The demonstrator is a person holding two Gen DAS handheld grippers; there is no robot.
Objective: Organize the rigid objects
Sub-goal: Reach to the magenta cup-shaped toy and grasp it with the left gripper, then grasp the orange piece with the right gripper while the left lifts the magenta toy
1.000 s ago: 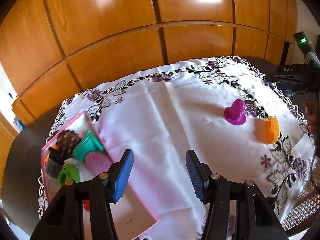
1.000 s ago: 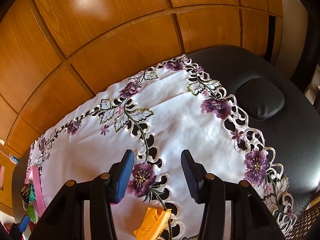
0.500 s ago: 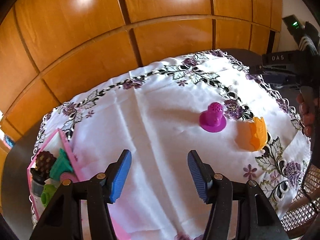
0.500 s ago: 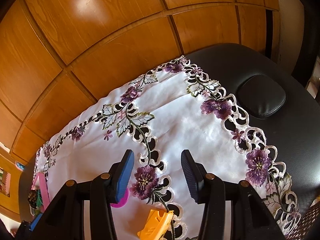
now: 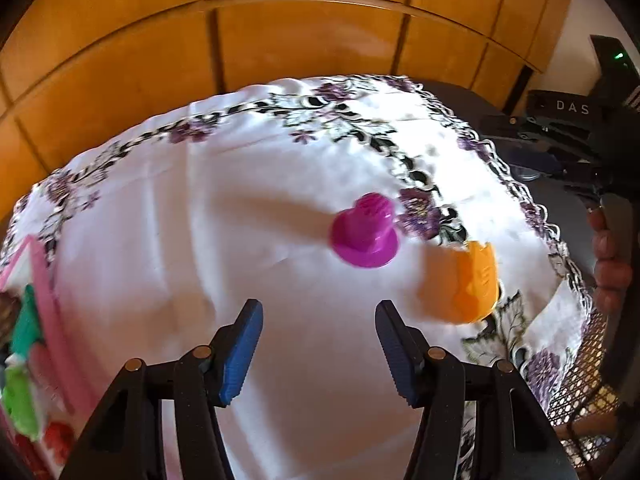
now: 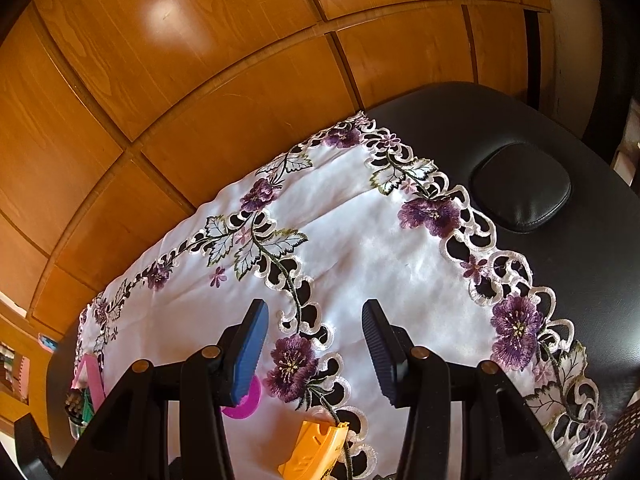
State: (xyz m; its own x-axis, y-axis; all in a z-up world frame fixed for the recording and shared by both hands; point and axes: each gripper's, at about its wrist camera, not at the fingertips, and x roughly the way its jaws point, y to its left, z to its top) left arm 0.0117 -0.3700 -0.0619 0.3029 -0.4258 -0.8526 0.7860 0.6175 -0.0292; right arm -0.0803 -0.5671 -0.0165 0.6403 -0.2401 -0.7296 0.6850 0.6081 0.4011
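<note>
Both grippers, left gripper (image 5: pixel 318 346) and right gripper (image 6: pixel 314 346), stand parted and empty. Several toys fill the pink tray (image 5: pixel 42 300) at left edge; the magenta piece (image 5: pixel 364 232) and orange piece (image 5: pixel 466 286), centre-right, remain on the cloth (image 5: pixel 200 220).

The white letters "DAS" stand on a black box (image 5: pixel 568 107) at the right edge. No other words can be read.

A tablecloth (image 5: pixel 192 240) covers a padded table (image 6: pixel 520 128) that stands against wood panels (image 5: pixel 300 52). On the cloth, a knob (image 5: pixel 365 234) sits just left of a scoop (image 5: pixel 468 292), both near its right edge. A tray (image 5: pixel 42 312) of toys (image 5: pixel 24 328) lies at the far left.
</note>
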